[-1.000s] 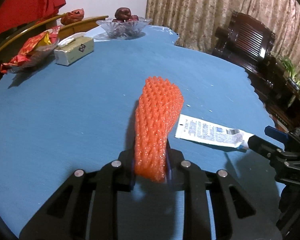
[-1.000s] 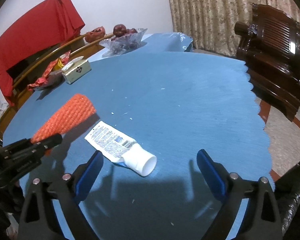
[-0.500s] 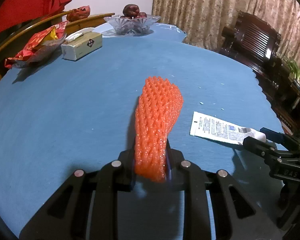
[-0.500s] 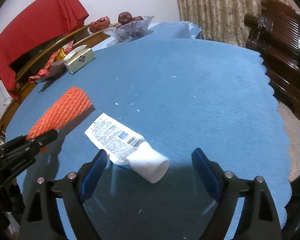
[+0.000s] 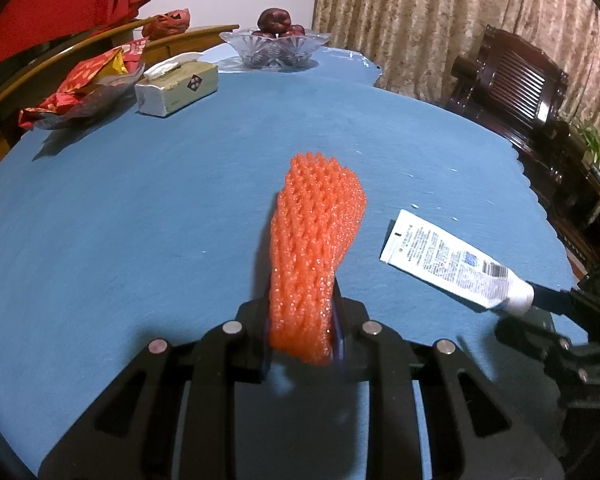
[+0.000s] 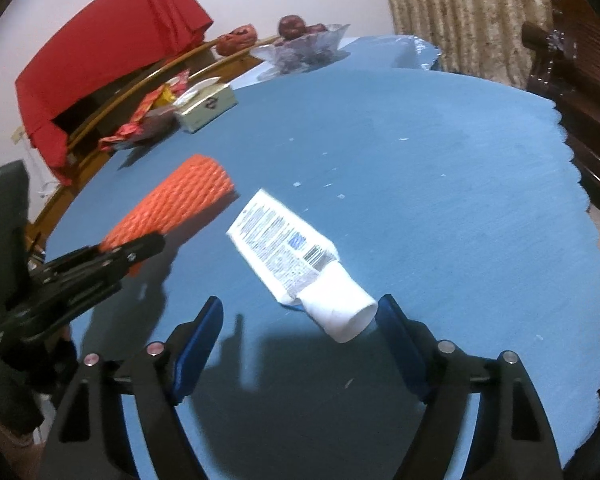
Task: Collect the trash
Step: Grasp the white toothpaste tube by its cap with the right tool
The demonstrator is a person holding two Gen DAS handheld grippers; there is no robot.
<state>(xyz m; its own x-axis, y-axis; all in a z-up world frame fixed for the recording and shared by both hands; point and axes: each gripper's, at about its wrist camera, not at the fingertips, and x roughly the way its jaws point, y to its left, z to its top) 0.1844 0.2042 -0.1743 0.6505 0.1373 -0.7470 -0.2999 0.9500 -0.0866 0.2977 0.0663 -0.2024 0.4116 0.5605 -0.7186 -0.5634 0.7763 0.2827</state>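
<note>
Pinching knobbly orange foam netting point(image 5: 314, 248) in left tool point(image 5: 300, 344), right tool point(image 6: 300, 332) closing around flattened tube point(image 6: 296, 258)

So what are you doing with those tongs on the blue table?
A person is picking up trash with a pair of tongs in each hand. The left tongs are shut on an orange foam net, holding it above the blue table. The right tongs are closing around a white squeezed-out tube that lies on the table, cap end between the blue pads, which are not yet gripping it.
</note>
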